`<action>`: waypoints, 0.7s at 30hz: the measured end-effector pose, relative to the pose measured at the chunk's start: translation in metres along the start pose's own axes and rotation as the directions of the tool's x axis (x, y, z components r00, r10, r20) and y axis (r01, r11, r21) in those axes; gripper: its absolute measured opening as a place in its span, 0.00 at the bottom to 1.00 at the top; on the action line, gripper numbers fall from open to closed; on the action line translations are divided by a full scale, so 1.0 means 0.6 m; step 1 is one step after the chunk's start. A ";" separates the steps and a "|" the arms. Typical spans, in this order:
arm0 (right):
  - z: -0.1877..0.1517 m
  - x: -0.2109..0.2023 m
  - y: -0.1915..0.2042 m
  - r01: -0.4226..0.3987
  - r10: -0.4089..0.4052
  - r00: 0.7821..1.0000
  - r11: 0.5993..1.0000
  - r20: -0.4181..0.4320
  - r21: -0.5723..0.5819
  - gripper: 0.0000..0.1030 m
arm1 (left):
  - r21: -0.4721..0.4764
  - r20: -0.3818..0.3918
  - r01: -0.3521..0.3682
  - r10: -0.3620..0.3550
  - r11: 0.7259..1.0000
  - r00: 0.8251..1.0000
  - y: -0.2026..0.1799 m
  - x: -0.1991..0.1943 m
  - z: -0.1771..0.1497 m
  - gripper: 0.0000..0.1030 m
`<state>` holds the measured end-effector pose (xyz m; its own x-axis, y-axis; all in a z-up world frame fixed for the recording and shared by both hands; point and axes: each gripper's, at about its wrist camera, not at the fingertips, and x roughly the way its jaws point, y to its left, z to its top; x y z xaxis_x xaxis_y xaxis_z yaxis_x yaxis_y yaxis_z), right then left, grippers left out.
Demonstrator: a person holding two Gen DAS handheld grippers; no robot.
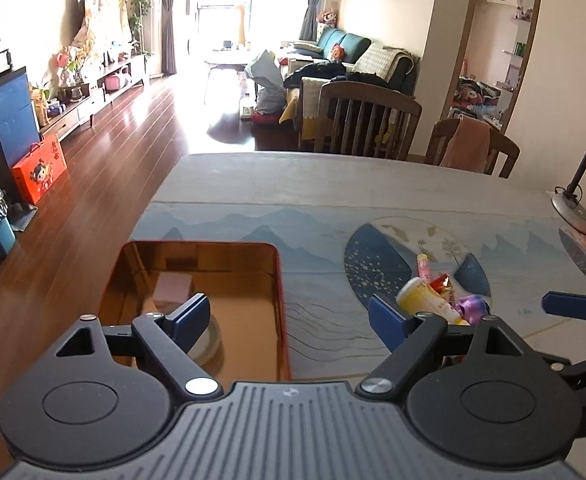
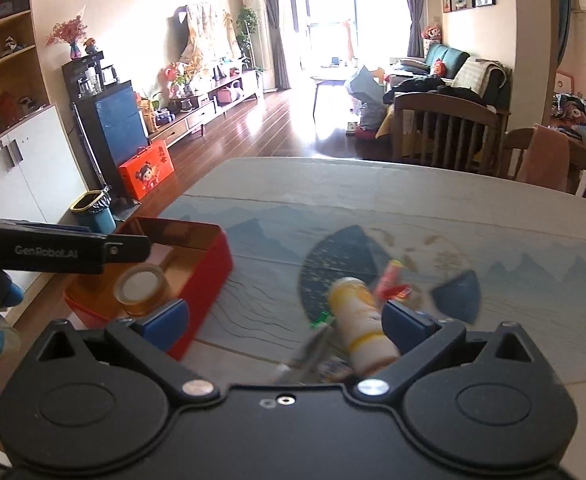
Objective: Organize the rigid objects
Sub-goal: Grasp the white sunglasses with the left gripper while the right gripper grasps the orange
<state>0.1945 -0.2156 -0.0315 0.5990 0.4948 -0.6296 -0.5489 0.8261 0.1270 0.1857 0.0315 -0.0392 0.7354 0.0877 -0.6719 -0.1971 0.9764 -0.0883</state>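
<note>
While both tongs gape empty, one red tin at the tabletop's left holds one tape roll; right, one yellow bottle lies amid blurred, half-hidden trinkets.

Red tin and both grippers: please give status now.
Left gripper open, empty. Right gripper open, empty. Red tin holds tape roll. Yellow bottle still on table.

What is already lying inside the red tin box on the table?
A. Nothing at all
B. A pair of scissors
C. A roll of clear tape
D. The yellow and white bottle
C. In the right wrist view, a roll of clear tape sits on the floor of the red tin box, while the yellow and white bottle lies outside on the table.
</note>
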 end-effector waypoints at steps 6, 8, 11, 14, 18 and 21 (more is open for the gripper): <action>-0.023 -0.013 -0.055 0.020 -0.020 1.000 1.000 -0.011 -0.011 1.00 | 0.009 -0.022 0.003 -0.002 1.000 1.000 -0.039 0.014 -0.020 0.84; -0.031 -0.012 -0.069 0.027 -0.028 0.999 0.999 -0.017 -0.017 1.00 | 0.019 -0.037 0.019 -0.018 1.000 0.999 -0.052 0.023 -0.027 0.84; -0.041 -0.008 -0.087 0.027 -0.028 0.999 0.999 -0.030 -0.033 0.99 | 0.031 -0.058 0.028 -0.026 0.999 0.998 -0.070 0.040 -0.042 0.84; -0.050 0.000 -0.098 0.019 -0.021 0.999 0.999 -0.046 -0.048 0.97 | 0.040 -0.094 0.028 -0.024 0.999 0.995 -0.088 0.061 -0.058 0.84; -0.060 0.012 -0.114 -0.005 0.001 0.997 0.999 -0.075 -0.053 0.94 | 0.047 -0.141 0.029 -0.022 0.998 0.990 -0.106 0.088 -0.073 0.84; -0.067 0.022 -0.125 -0.023 0.018 0.995 0.998 -0.099 -0.055 0.93 | 0.036 -0.186 0.035 -0.027 0.999 0.982 -0.115 0.110 -0.085 0.84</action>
<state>0.2200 -0.2816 -0.0803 0.5282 0.4800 -0.7004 -0.5938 0.7984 0.0994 0.2148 -0.0399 -0.1147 0.6072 0.0227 -0.7942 -0.1477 0.9854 -0.0847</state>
